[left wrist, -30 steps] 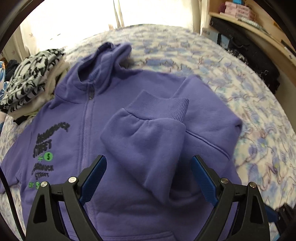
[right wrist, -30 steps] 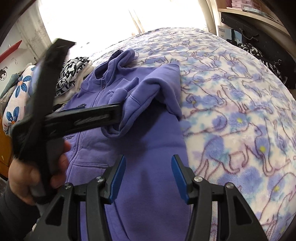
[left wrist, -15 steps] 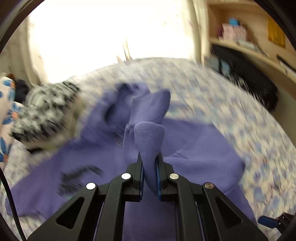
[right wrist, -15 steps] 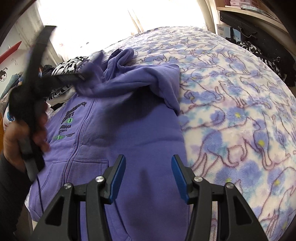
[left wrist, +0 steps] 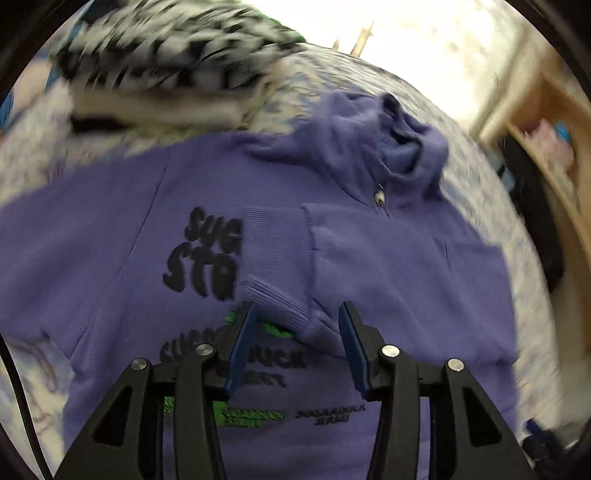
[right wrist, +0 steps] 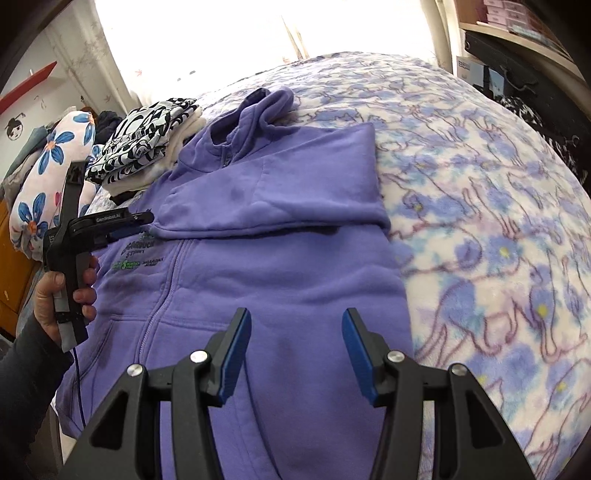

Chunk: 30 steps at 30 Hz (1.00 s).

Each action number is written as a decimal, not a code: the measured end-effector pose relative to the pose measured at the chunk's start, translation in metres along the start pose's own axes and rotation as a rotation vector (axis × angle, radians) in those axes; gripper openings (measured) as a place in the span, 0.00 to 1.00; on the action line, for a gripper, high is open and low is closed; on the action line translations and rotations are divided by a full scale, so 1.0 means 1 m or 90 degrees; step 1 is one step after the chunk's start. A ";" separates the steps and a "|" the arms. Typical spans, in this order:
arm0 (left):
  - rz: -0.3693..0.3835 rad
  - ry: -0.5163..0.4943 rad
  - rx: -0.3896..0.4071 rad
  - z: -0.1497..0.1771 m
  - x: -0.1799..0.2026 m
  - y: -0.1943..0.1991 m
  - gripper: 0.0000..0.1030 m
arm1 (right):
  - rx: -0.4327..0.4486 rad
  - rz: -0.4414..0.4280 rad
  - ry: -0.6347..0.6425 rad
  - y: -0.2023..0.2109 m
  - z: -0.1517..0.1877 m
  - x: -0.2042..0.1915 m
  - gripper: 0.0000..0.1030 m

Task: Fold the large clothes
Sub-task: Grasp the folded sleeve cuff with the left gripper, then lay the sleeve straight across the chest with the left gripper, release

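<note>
purple hoodie (right wrist: 258, 258) lies face up on the bed (right wrist: 498, 221), hood (right wrist: 266, 107) toward the window, zip closed down the front. one sleeve (right wrist: 280, 192) is folded flat across the chest; its ribbed cuff (left wrist: 273, 266) sits over the black chest print (left wrist: 203, 254), covering part of the letters.

my left gripper (left wrist: 295, 339) is over the print side of the chest, pointing steeply down. jaws are opening right now. the lower corner of the cuff sits in the gap between the blue pads, but the pads aren't pressing on it, daylight on both sides, so no grip. from the right wrist view the same tool (right wrist: 125, 225) shows at the left edge of the hoodie, tips right at the end of the folded sleeve, my hand (right wrist: 66, 299) wrapped around its handle, dark sleeve behind it.

my right gripper (right wrist: 295, 332) hangs above the lower body of the hoodie, on the side of the zip nearer the bare blanket. jaws partly spread, nothing between them, only flat fabric below.

folded black-and-white patterned clothes (right wrist: 144, 136) are stacked just beside the hoodie's shoulder. a floral pillow (right wrist: 51, 173) lies past that. left wrist view is motion-blurred at the edges, stack detail not readable there. shelf (right wrist: 517, 33) with boxes along the right wall.
</note>
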<state>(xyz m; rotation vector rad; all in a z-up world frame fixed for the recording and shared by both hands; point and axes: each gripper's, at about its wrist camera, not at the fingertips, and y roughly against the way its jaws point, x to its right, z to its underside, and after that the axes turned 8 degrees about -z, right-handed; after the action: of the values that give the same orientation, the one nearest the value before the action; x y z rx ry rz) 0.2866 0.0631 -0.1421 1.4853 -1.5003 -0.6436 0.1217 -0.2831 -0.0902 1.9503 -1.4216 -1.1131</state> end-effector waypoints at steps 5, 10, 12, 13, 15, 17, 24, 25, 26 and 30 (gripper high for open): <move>0.045 0.006 -0.038 -0.017 -0.011 -0.017 0.49 | 0.018 0.036 0.000 -0.013 -0.047 0.010 0.57; 0.029 -0.051 -0.068 -0.035 0.000 -0.043 0.51 | 0.014 0.049 -0.042 -0.047 -0.110 0.047 0.62; 0.032 -0.062 -0.067 -0.040 0.008 -0.047 0.51 | 0.002 0.062 -0.063 -0.067 -0.129 0.064 0.62; 0.031 -0.066 -0.066 -0.042 0.009 -0.048 0.50 | -0.011 0.080 -0.071 -0.080 -0.139 0.072 0.62; 0.022 -0.086 -0.055 -0.046 0.016 -0.049 0.26 | -0.041 0.087 -0.082 -0.102 -0.151 0.085 0.62; 0.023 -0.106 -0.051 -0.048 0.022 -0.050 0.12 | -0.069 0.095 -0.090 -0.125 -0.158 0.093 0.62; 0.003 -0.157 0.037 -0.053 0.051 -0.027 0.11 | -0.043 0.094 -0.077 -0.133 -0.160 0.094 0.14; -0.002 -0.157 0.039 -0.054 0.053 -0.028 0.11 | -0.029 0.104 -0.088 -0.130 -0.158 0.098 0.14; -0.006 -0.157 0.034 -0.055 0.053 -0.032 0.11 | -0.026 0.108 -0.097 -0.131 -0.157 0.104 0.14; -0.052 -0.164 -0.016 -0.049 0.047 -0.065 0.12 | -0.032 0.114 -0.111 -0.136 -0.148 0.117 0.14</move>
<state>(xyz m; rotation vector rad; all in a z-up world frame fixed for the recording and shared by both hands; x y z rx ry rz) 0.3665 0.0191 -0.1642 1.4933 -1.6242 -0.9287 0.3332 -0.3575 -0.1506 1.6885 -1.6080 -1.2450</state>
